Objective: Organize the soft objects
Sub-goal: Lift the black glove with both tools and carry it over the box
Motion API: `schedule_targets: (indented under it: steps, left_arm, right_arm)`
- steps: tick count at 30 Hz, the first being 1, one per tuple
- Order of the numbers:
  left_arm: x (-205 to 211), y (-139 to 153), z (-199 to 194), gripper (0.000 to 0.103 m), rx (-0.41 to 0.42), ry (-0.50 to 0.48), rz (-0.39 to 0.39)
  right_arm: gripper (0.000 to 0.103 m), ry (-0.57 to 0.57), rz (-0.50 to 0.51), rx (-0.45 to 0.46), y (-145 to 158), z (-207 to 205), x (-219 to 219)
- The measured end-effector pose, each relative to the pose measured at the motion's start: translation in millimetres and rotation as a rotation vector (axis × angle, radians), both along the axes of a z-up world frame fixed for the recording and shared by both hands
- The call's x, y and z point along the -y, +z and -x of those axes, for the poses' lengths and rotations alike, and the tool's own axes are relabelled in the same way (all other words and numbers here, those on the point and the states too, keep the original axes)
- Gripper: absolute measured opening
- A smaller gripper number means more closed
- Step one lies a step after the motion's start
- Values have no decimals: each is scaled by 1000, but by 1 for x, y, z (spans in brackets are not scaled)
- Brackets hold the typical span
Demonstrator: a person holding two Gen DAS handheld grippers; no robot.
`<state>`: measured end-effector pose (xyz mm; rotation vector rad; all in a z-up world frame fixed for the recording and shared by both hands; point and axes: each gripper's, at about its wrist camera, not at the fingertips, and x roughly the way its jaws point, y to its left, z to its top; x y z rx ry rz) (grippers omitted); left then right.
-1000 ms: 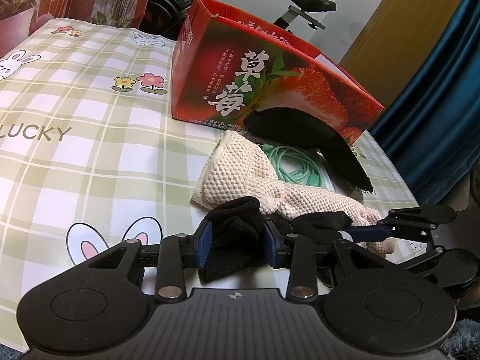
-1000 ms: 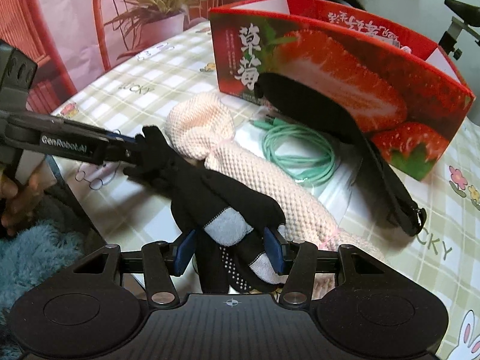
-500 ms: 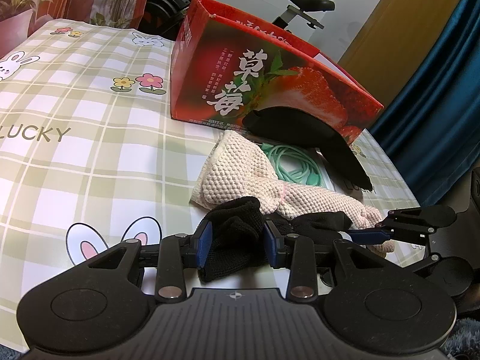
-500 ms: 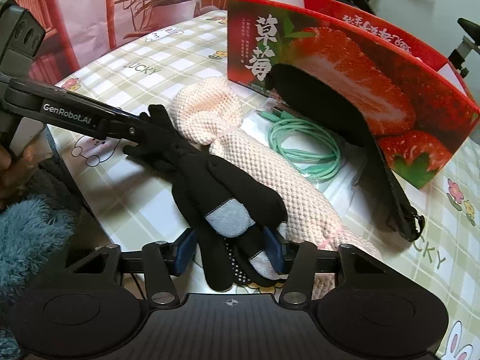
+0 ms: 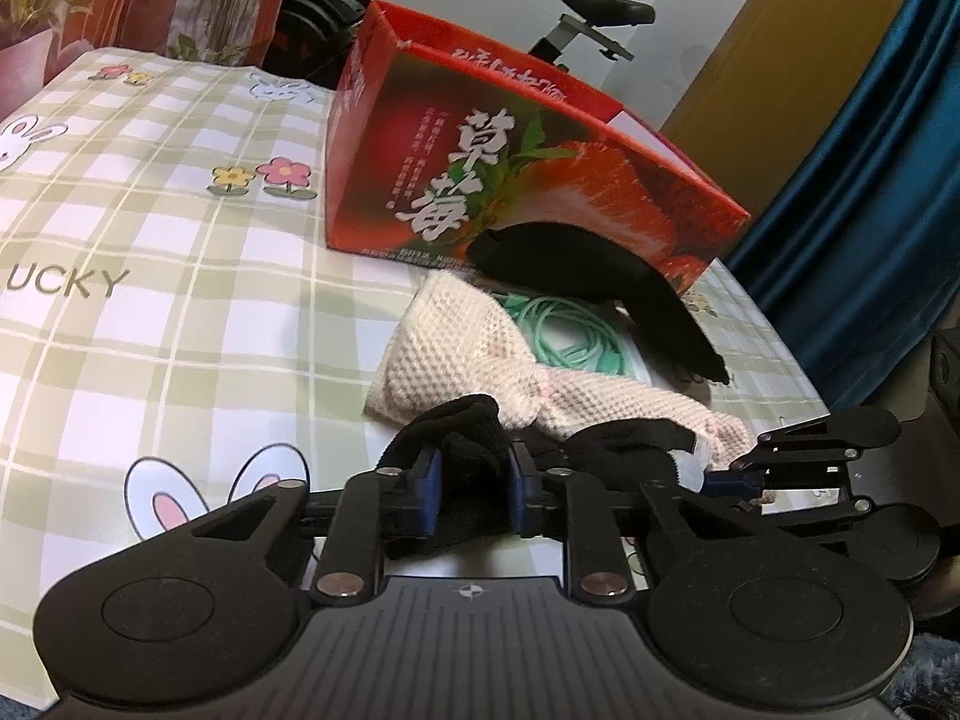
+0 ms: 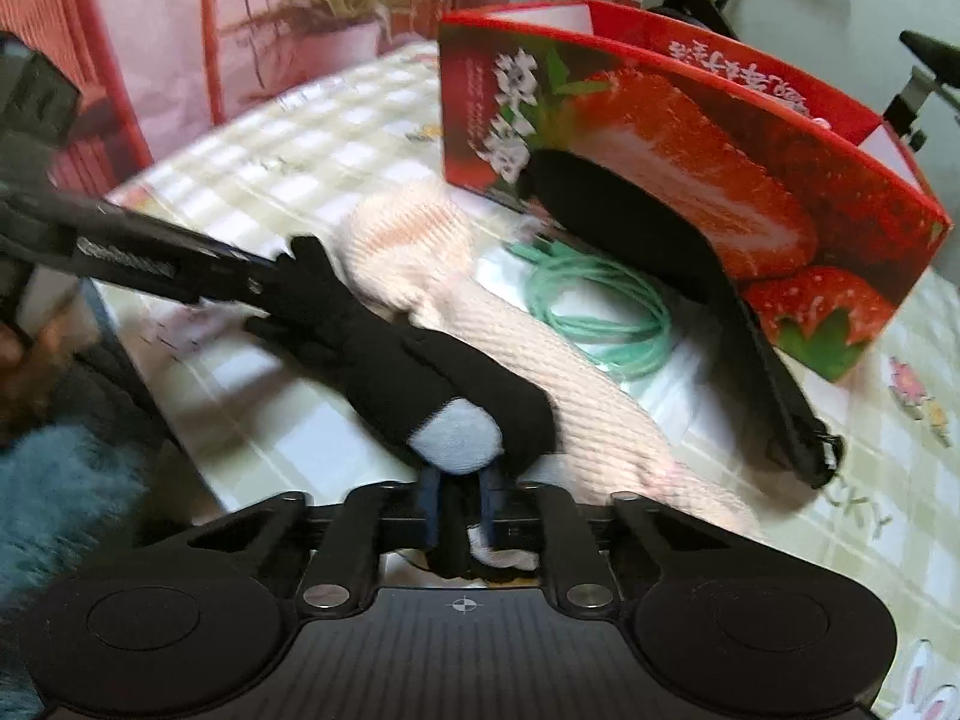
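Black sock [image 6: 384, 354] stretched between the two claws, long axis running from the left claw [image 6: 258, 282] at upper left of the right wrist view down to the right claw [image 6: 462, 492] at bottom centre; cuff end toward the left claw, toe end toward the right. Held low over the near edge of the desk [image 5: 180, 312], crossing in front of the pink sock [image 5: 456, 360]. Black knit, grey patch [image 6: 459, 441] at the heel, pale toe with small grip dots just visible below the pads.

Left claw [image 5: 471, 489]: narrow and closing, blue pads pressed on the bunched black cuff [image 5: 462, 438]. Right claw [image 5: 729, 480]: nearly shut, pads pinching a thin fold of sock at the grey patch.

Pink sock: waffle-knit, lying on the desk behind the black one, long axis diagonal, wide cuff toward the box [image 5: 522, 180], narrow end toward the desk edge. Green cable [image 6: 600, 312] coiled between pink sock and box. Black strap [image 6: 690, 276] leaning against the box front, its buckled tail trailing to the right on the desk. Box: red, strawberry print, open top, standing on the checked cloth. Right wrist view partly blurred.
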<state>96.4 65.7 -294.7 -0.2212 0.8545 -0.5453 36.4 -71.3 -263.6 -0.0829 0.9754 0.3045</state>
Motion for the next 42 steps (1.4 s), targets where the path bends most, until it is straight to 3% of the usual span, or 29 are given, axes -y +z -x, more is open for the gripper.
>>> schedule_targets:
  steps: [7,17,25,31,42]
  left_arm:
    - [-11,28,1,22,58,15,61]
    - [0,97,-2,22,218,15,116]
    - [26,127,-42,22,281,30,132]
    - [39,134,-92,22,272,54,115]
    - [68,119,-169,23,209,99,-14]
  right_arm:
    - [10,-9,-42,98,29,2,6]
    - [10,-46,-27,296,96,-14,33]
    - [10,-78,22,393,133,-52,57]
    - [10,-110,30,388,129,-100,80]
    - [11,-177,8,286,88,-193,118]
